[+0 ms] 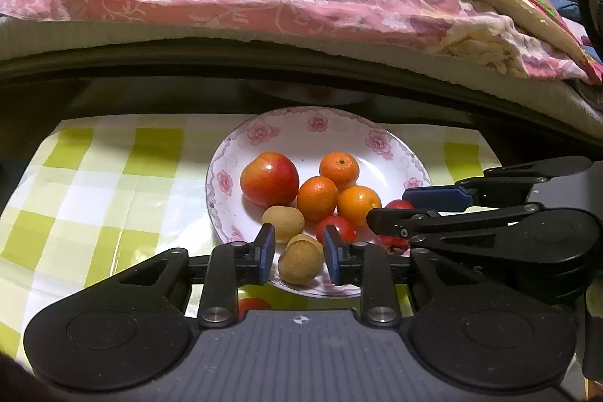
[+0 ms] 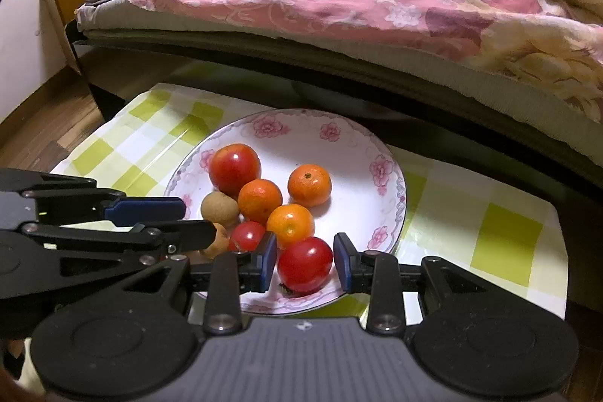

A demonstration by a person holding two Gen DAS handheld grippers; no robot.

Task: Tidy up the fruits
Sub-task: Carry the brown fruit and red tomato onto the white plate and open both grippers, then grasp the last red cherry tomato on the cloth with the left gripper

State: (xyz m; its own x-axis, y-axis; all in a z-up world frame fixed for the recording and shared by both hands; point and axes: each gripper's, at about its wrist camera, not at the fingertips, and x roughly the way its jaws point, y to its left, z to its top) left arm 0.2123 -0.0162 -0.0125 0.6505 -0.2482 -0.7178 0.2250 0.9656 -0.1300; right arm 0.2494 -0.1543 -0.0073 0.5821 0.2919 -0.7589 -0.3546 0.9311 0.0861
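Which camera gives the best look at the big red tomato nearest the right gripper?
The right wrist view: the tomato sits whole and unobstructed between the open right gripper. In the left wrist view, the tomato is mostly hidden behind that gripper's fingers.

Glossy ceramic plate (image 2: 392,176) on a shiny plastic checked tablecloth (image 2: 490,213); matt brown longan (image 1: 300,262), glossy tomato (image 2: 304,264).

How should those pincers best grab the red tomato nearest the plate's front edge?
Across its round middle, coming in from the near rim. The right gripper already straddles the cherry tomato with open jaws. It is smooth and round, so a gentle squeeze at its widest part should hold; an orange crowds its far side.
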